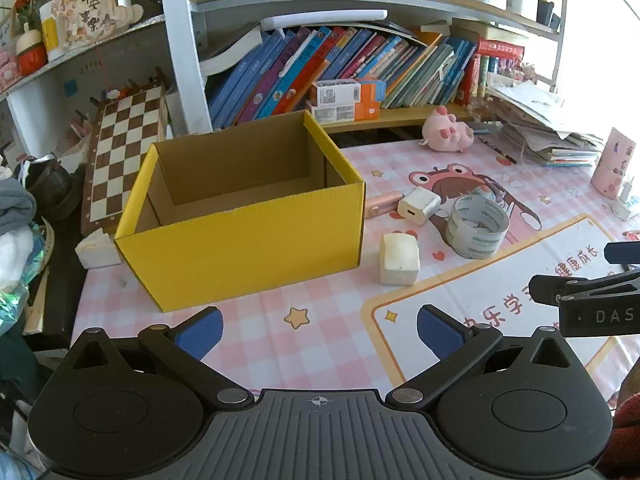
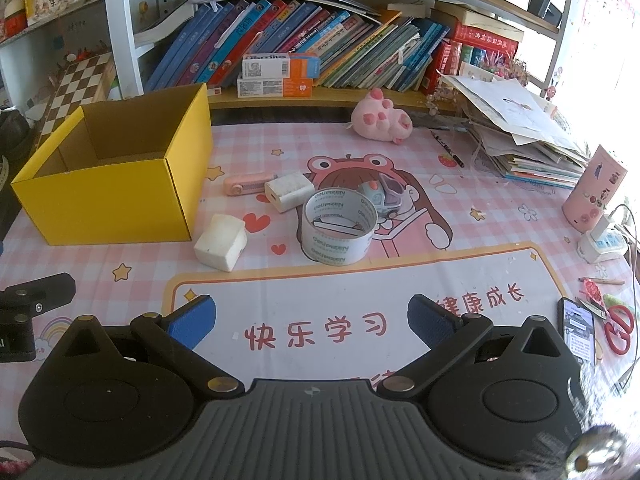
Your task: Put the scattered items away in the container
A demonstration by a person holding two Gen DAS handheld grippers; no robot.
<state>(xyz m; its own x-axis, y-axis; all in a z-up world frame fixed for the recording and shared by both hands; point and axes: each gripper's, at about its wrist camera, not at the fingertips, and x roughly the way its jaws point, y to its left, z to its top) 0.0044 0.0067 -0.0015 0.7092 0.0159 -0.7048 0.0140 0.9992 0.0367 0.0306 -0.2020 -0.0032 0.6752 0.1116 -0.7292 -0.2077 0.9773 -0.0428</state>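
Right wrist view shows the open yellow corrugated-cardboard box (image 2: 120, 184) standing at the left of the pink checked desk mat (image 2: 400, 264), and its visible interior holds nothing. The scattered items lie just to its right: a white foam block (image 2: 220, 244) near the box's front corner, a pink oblong gadget (image 2: 244, 184) touching a white cube-shaped charger (image 2: 289, 191), a roll of clear printed packing tape (image 2: 339, 227) standing on its edge face, and a small grey-blue toy car (image 2: 382, 199) just behind the roll. The right gripper (image 2: 311, 318) hovers over the mat's printed panel with its blue pads spread wide and nothing between them. In the left wrist view the left gripper (image 1: 319, 330) is likewise released and empty, poised before the box's front wall. Judging from this, no item has gone in yet, and the work stands at the first pick. The next move probably calls for reaching to a near item, likely the foam block, and straddling it squarely before closing. The tape roll's wide hollow may need gripping across one wall.
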